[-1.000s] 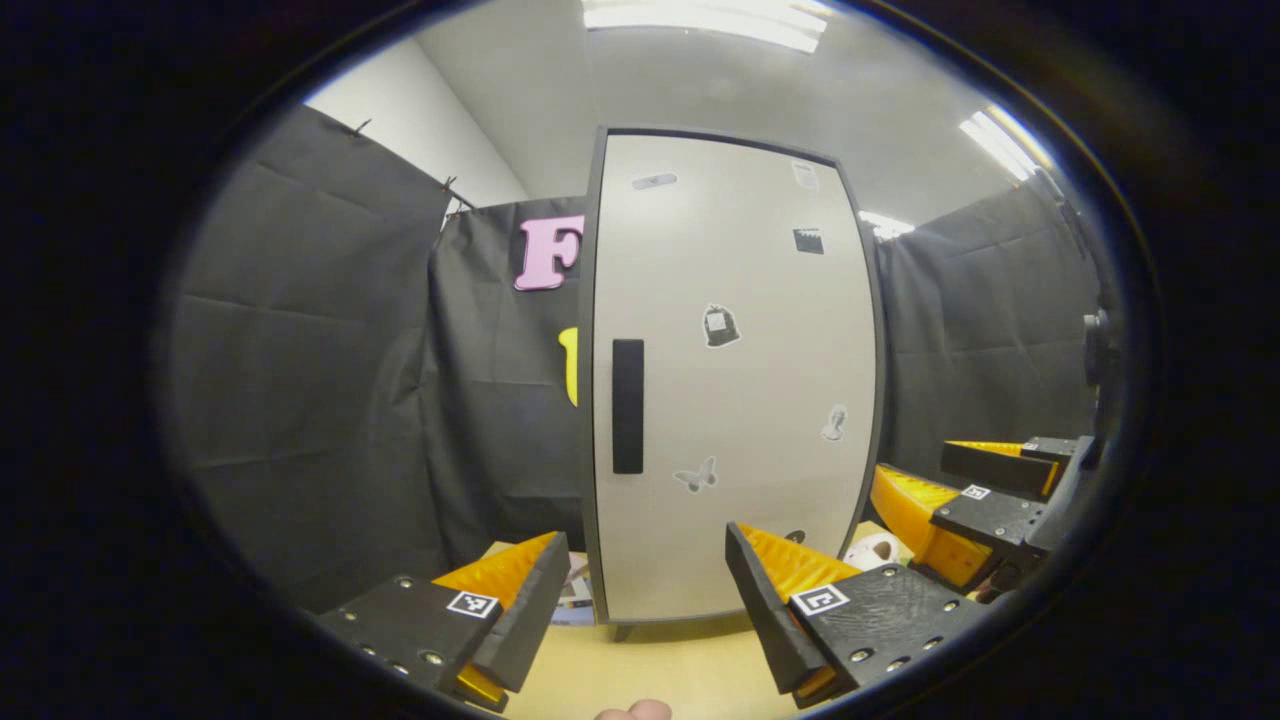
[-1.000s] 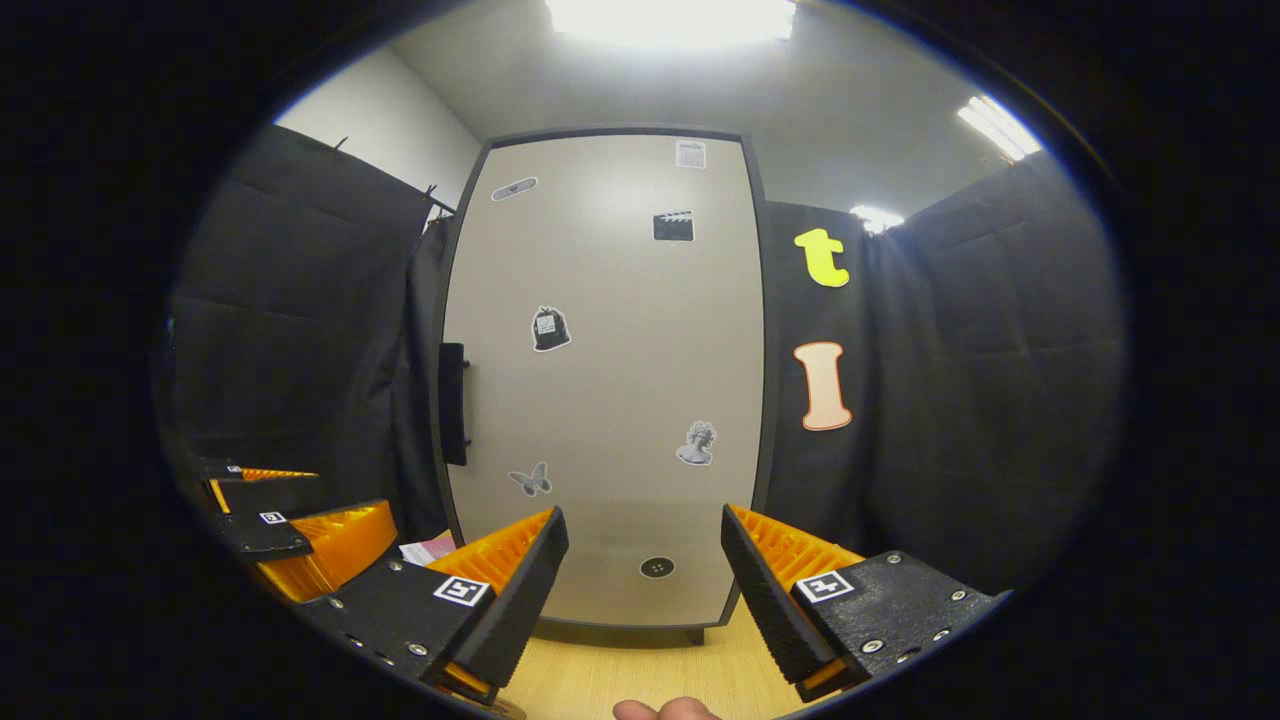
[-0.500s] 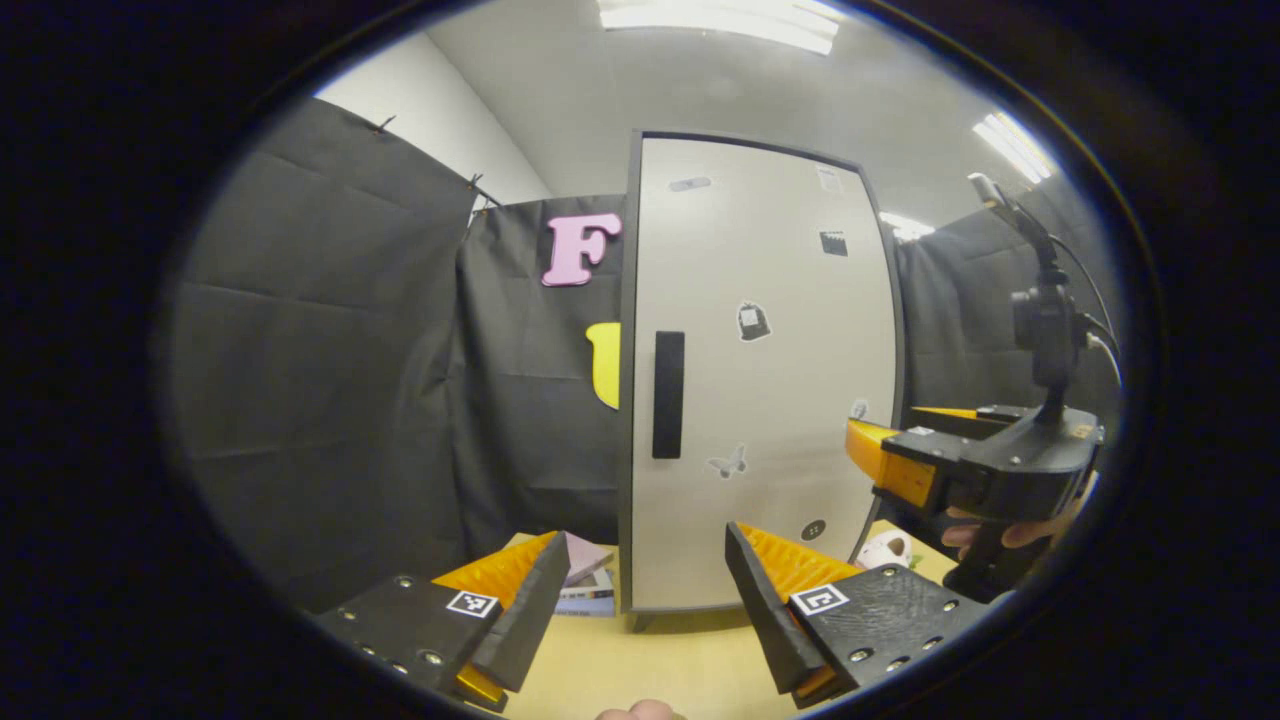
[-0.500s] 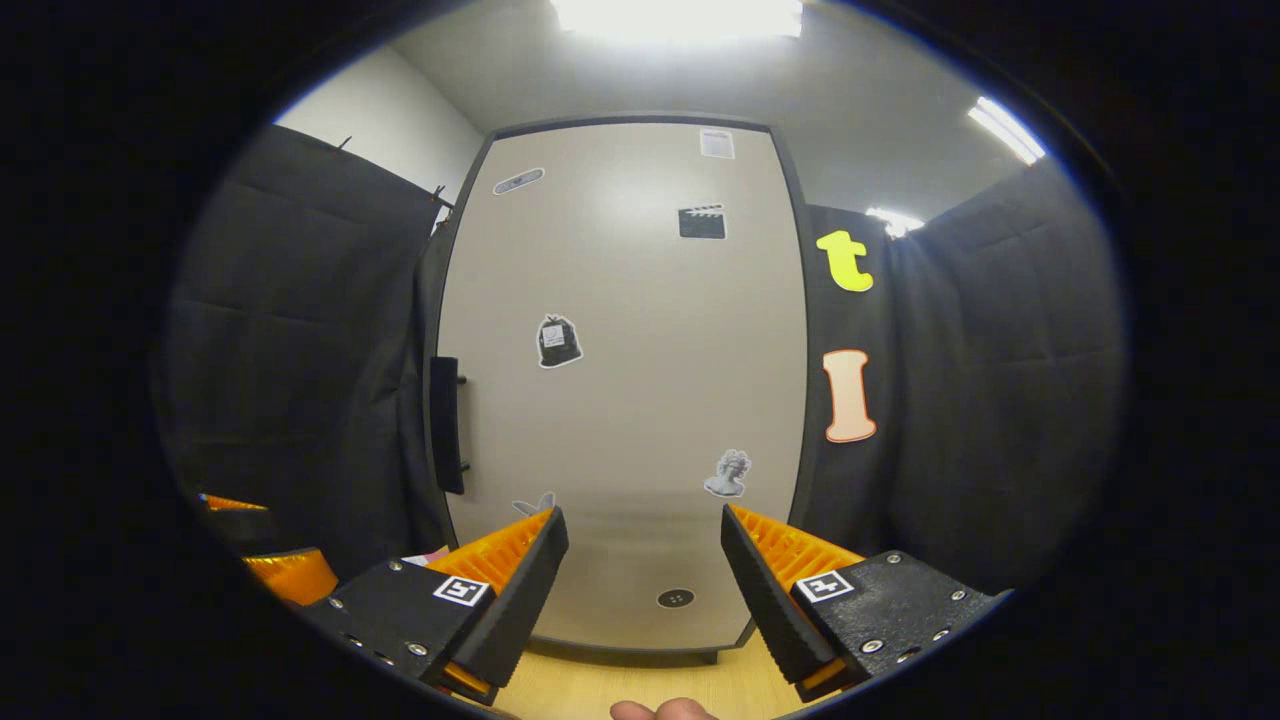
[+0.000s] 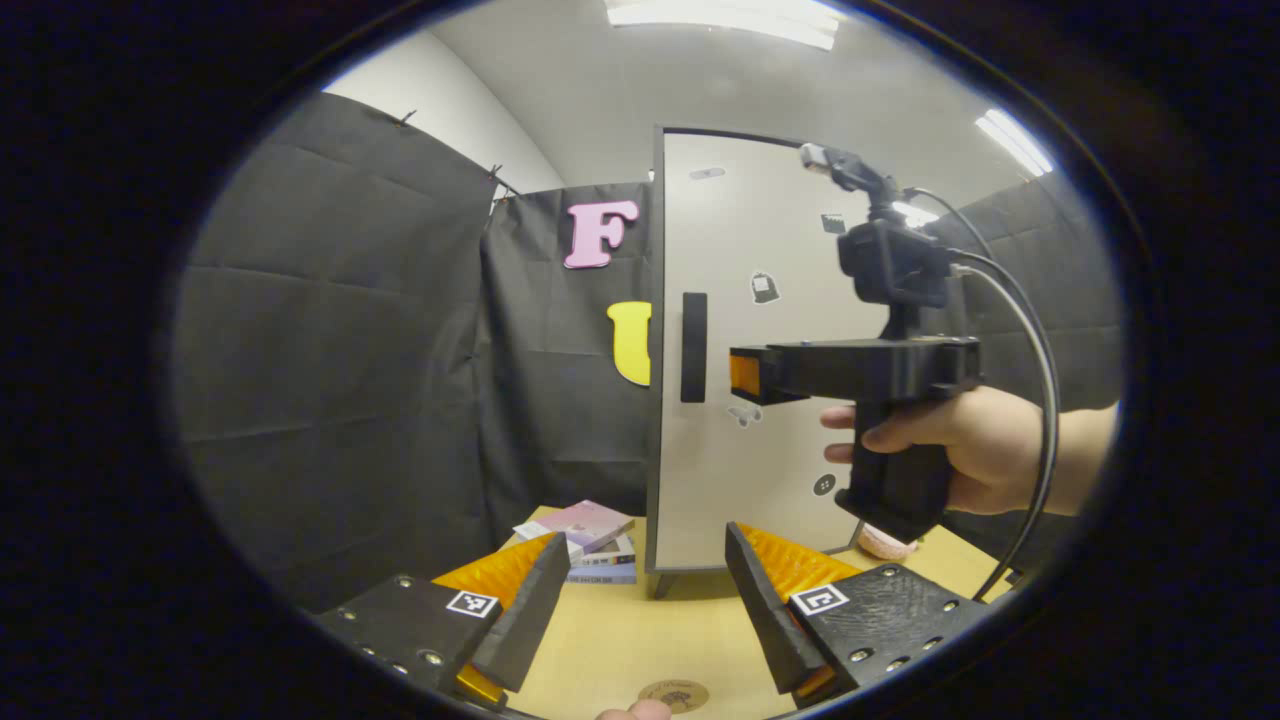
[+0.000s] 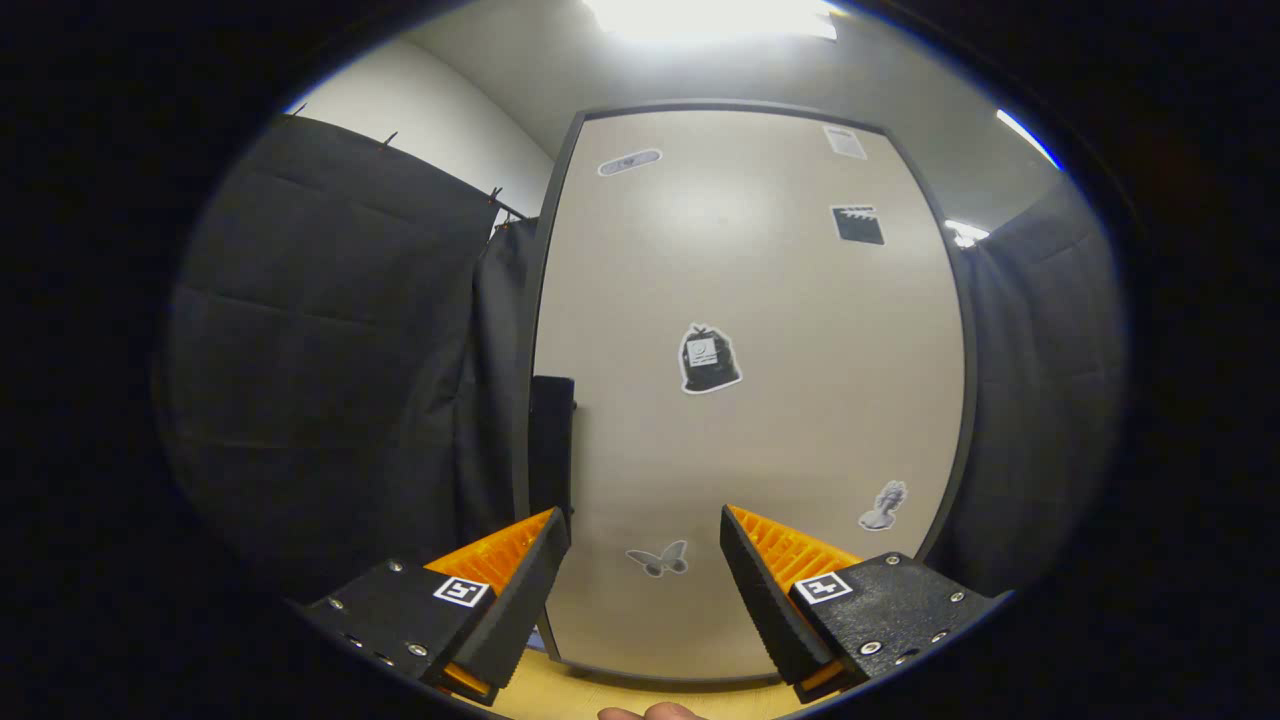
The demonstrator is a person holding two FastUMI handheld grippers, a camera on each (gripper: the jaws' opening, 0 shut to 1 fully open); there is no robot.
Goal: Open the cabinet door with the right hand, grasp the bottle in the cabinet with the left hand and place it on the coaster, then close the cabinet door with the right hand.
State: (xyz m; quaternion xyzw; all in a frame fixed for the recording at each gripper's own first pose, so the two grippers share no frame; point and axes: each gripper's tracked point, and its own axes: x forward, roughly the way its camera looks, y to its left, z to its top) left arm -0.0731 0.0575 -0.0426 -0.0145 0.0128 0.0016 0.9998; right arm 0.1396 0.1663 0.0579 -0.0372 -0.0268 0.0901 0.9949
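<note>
Books (image 5: 590, 545): a small stack lying flat on the table (image 5: 640, 640), left of the cabinet's foot, seen from my left gripper view.
Left gripper (image 5: 640, 610): mine, fingers spread wide with nothing between them, held low over the table and pointing toward the cabinet.
Coaster (image 5: 673, 694): round, flat on the table just ahead of my left gripper, at the bottom edge of that view.
Cabinet door (image 5: 770, 360): shut, pale panel in a dark frame, standing upright on the table; small stickers dotted over it.
Handle (image 5: 694, 347): dark vertical bar near the door's left edge, about mid-height.
Bottle: inside the cabinet by the task; the shut door hides it, so I cannot tell where it stands.
Right gripper (image 5: 745, 375): seen side-on from my left gripper view, level with the handle and just to its right, fingertips near it; touching or not, I cannot tell from here.
Right hand (image 5: 950, 445): wrapped around the right gripper's grip, a cable looping behind it.
Right gripper, own view (image 6: 645, 590): fingers wide apart, gripping nothing; the door (image 6: 750, 400) looms close, the handle (image 6: 552, 440) standing above my left finger (image 6: 510, 590), a butterfly sticker (image 6: 660, 560) between the two fingers.
Round pale object (image 5: 885, 543): on the table below my right hand, right of the cabinet; too hidden to name.
</note>
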